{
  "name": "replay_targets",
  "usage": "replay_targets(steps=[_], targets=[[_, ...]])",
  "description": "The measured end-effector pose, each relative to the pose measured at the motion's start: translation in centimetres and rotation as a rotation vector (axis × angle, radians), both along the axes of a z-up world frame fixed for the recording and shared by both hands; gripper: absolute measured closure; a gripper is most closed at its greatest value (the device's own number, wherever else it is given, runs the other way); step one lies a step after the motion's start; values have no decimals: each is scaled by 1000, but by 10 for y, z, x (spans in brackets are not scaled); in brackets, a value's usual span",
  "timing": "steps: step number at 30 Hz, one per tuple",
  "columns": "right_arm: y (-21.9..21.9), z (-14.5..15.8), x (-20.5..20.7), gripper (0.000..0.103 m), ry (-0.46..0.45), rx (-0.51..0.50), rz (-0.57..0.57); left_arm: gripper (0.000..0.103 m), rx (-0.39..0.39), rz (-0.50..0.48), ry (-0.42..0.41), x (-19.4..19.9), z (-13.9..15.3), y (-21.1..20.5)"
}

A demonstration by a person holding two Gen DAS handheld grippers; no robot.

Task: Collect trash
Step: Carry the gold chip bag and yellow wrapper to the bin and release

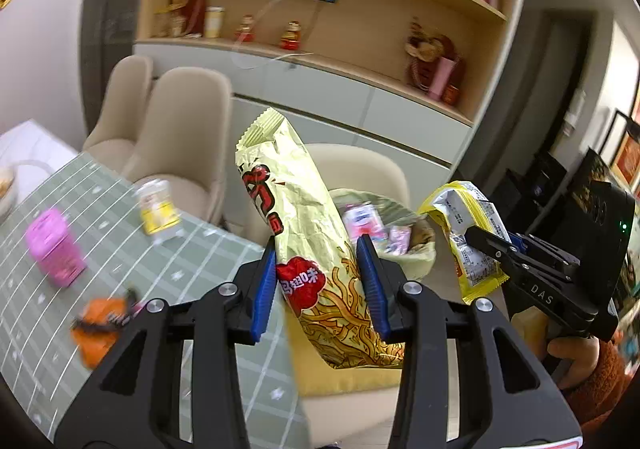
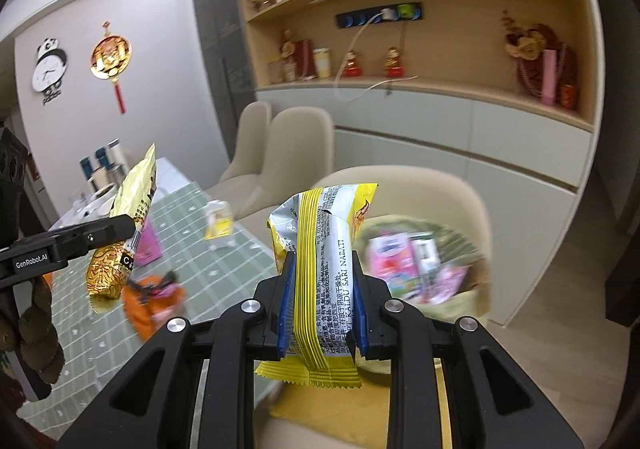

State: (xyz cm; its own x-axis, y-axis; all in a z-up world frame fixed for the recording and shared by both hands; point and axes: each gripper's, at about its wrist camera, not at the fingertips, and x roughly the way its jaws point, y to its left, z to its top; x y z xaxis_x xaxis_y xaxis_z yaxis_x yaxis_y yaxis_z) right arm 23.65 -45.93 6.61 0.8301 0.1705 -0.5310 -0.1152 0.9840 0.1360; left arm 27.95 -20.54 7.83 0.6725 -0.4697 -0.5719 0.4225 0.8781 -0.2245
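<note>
Carrying two wrappers toward the lined bin (image 1: 416, 261) on the chair ahead.
Your right gripper (image 2: 322, 297), jaws pinching the yellow packet (image 2: 324, 269), sits nearer it; your left gripper (image 1: 320, 281) clamps the upright gold bag (image 1: 304, 233) beside the worktop (image 1: 120, 249).

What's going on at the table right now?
A person is clearing snack trash with a tool in each hand. The left tool is shut on a long gold noodle wrapper, the right tool on a yellow and silver wrapper. Both are held up near the lined trash bin on the chair. An orange wrapper, a pink packet and a small yellow bottle remain on the green tablecloth.
</note>
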Motion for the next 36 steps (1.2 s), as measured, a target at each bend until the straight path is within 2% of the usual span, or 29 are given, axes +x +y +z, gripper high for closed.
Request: replay_targets(steps=[7, 12, 16, 22, 25, 28, 31, 32, 35, 36], targets=[[-70, -12, 7, 79, -10, 2, -91, 66, -26, -100, 7, 35, -14, -70], [-110, -19, 14, 79, -1, 17, -154, 66, -45, -164, 96, 66, -42, -109], [-133, -26, 25, 79, 16, 33, -181, 66, -16, -184, 130, 86, -59, -135], [-146, -40, 44, 79, 51, 42, -172, 66, -4, -222, 175, 121, -89, -164], [-153, -47, 52, 79, 64, 41, -162, 66, 24, -201, 218, 151, -110, -180], [-163, -52, 61, 79, 74, 46, -163, 66, 57, -189, 299, 179, -132, -199], [-172, -57, 67, 79, 81, 47, -167, 68, 169, -187, 374, 201, -154, -221], [-175, -59, 69, 79, 84, 51, -169, 69, 186, -190, 391, 204, -159, -224], [-183, -67, 75, 79, 101, 68, -174, 70, 233, -200, 396, 210, -167, -233], [-183, -69, 76, 79, 105, 74, -175, 70, 228, -200, 403, 212, -168, -234]])
